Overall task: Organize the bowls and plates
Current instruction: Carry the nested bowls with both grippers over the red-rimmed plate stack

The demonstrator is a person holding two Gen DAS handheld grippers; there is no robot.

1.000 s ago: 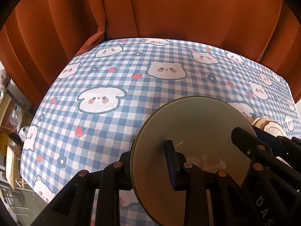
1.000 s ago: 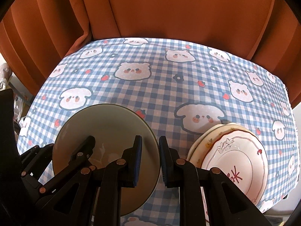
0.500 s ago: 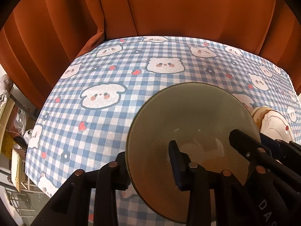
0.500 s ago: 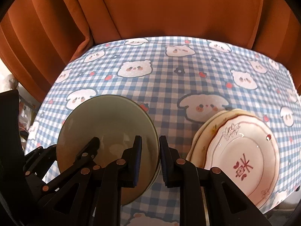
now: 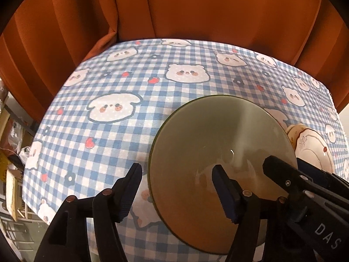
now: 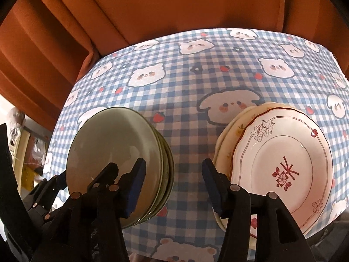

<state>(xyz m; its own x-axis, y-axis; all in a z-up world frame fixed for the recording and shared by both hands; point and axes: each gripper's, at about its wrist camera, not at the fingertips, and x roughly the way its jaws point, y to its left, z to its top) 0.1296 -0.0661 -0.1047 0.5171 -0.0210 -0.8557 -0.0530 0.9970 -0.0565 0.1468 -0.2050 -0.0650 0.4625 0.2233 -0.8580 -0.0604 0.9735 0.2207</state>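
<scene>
A stack of olive-green bowls (image 5: 220, 144) (image 6: 117, 144) sits on the checked tablecloth. A stack of white plates, the top one with a red rim and floral mark (image 6: 281, 166), lies to its right and shows at the right edge of the left wrist view (image 5: 312, 146). My left gripper (image 5: 176, 179) is open, its jaws on either side of the stack's near-left rim, apart from it. My right gripper (image 6: 173, 174) is open over the gap between bowls and plates, its left finger (image 6: 136, 181) in front of the bowls. Its arm (image 5: 305, 187) shows in the left wrist view.
A blue-and-white checked tablecloth with bear and dog prints (image 5: 135, 91) (image 6: 196, 83) covers the table. Orange curtains (image 5: 196, 11) hang close behind the far edge. The table's left edge drops to clutter on the floor (image 5: 13, 174).
Both grippers have opened and let go of the green bowl, which now rests on the bowl stack. The right gripper has moved right, with more of the plate stack in view.
</scene>
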